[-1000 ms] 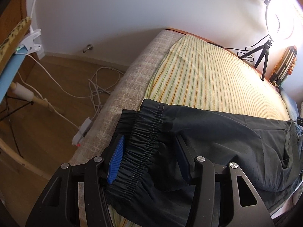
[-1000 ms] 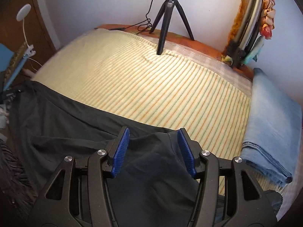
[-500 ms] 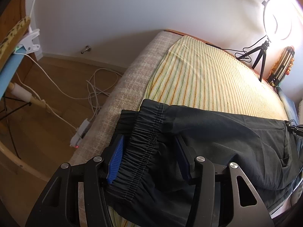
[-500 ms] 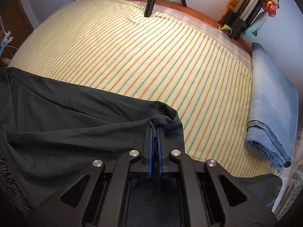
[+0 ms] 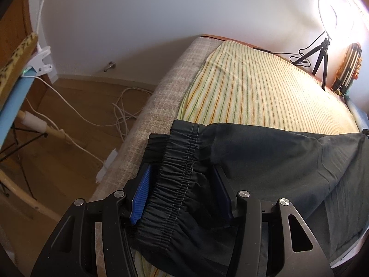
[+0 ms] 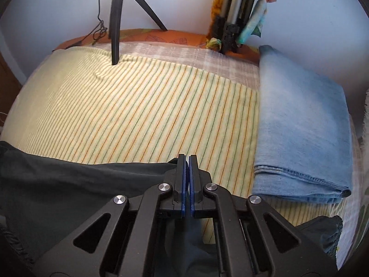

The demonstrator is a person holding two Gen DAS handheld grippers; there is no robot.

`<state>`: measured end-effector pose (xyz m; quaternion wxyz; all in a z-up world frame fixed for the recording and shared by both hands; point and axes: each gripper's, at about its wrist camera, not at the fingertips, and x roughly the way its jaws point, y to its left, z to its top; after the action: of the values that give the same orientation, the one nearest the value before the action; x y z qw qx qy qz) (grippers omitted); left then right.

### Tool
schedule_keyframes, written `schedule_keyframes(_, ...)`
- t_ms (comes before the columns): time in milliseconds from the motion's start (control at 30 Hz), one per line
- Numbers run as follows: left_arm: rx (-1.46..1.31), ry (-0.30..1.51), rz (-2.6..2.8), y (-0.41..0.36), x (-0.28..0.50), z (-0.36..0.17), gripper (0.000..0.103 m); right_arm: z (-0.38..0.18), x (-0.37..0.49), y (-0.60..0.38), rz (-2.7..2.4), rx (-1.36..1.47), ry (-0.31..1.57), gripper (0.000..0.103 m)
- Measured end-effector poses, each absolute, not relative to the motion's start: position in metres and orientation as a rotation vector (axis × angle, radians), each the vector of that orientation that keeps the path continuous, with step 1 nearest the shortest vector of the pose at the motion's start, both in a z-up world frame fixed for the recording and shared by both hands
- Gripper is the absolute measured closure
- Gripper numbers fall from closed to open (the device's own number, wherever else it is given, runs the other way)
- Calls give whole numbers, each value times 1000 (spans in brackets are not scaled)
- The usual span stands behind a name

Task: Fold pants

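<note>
Dark pants (image 5: 265, 161) lie across near edge of bed, on striped yellow sheet (image 6: 143, 115); no readable writing or label anywhere. Left gripper (image 5: 182, 194): jaws half apart, gathered elastic waistband (image 5: 175, 180) bunched between blue pads. Right gripper (image 6: 187, 180): jaws pinched together on pants' far end. Folded blue jeans (image 6: 304, 133) right of pants. Tripod (image 6: 115, 23) beyond sheet.

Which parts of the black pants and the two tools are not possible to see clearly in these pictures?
- Left wrist view: the pants waistband under the left tool is hidden by its fingers; whether the pads press it is unclear.
- Left wrist view: the leg ends are cut off by the right edge.
- Right wrist view: cloth inside the shut right tool is hidden by the pads.
</note>
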<state>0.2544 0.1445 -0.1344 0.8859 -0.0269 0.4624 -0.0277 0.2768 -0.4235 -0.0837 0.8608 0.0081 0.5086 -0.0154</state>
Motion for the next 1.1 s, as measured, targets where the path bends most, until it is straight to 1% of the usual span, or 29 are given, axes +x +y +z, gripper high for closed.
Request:
schedule_keyframes(67, -77, 961, -43, 149, 252, -133, 52, -79, 273, -421, -36, 5, 1046, 101)
schedule_keyframes(100, -81, 960, -23, 152, 251, -132, 52, -75, 271, -419, -24, 2, 1042, 98)
schedule_keyframes(133, -85, 958, -8, 155, 250, -130, 52, -71, 268, -416, -20, -5, 1043, 93)
schedule_keyframes(167, -98, 954, -4, 159, 250, -128, 52, -68, 267, -412, -13, -19, 1039, 90)
schedule_keyframes(233, -125, 933, 3, 165, 250, -122, 52, -60, 259, -403, -3, -52, 1014, 77)
schedule_keyframes(333, -159, 901, -11, 172, 250, -114, 52, -47, 250, -393, 32, -41, 989, 70)
schedule_keyframes(500, -169, 885, -58, 167, 253, -109, 52, -35, 218, -361, 123, -35, 963, 68)
schedule_keyframes(667, -13, 975, -33, 141, 274, -128, 52, -40, 185, -340, 177, -26, 968, 68)
schedule_keyframes(700, -3, 999, -18, 141, 277, -135, 49, -41, 178, -339, 173, -26, 967, 68)
schedule_keyframes(733, 7, 1009, 3, 143, 278, -140, 42, -42, 169, -340, 168, -12, 966, 68)
schedule_keyframes(767, 9, 1000, 16, 147, 277, -141, 36, -42, 164, -345, 163, 3, 967, 68)
schedule_keyframes(933, 6, 985, 69, 159, 274, -137, 36, -41, 124, -388, 66, 131, 947, 68)
schedule_keyframes(1067, 64, 903, 93, 146, 264, -114, 37, -36, 86, -431, -50, 236, 913, 68)
schedule_keyframes(1100, 80, 879, 86, 141, 261, -108, 37, -35, 72, -448, -102, 268, 901, 66)
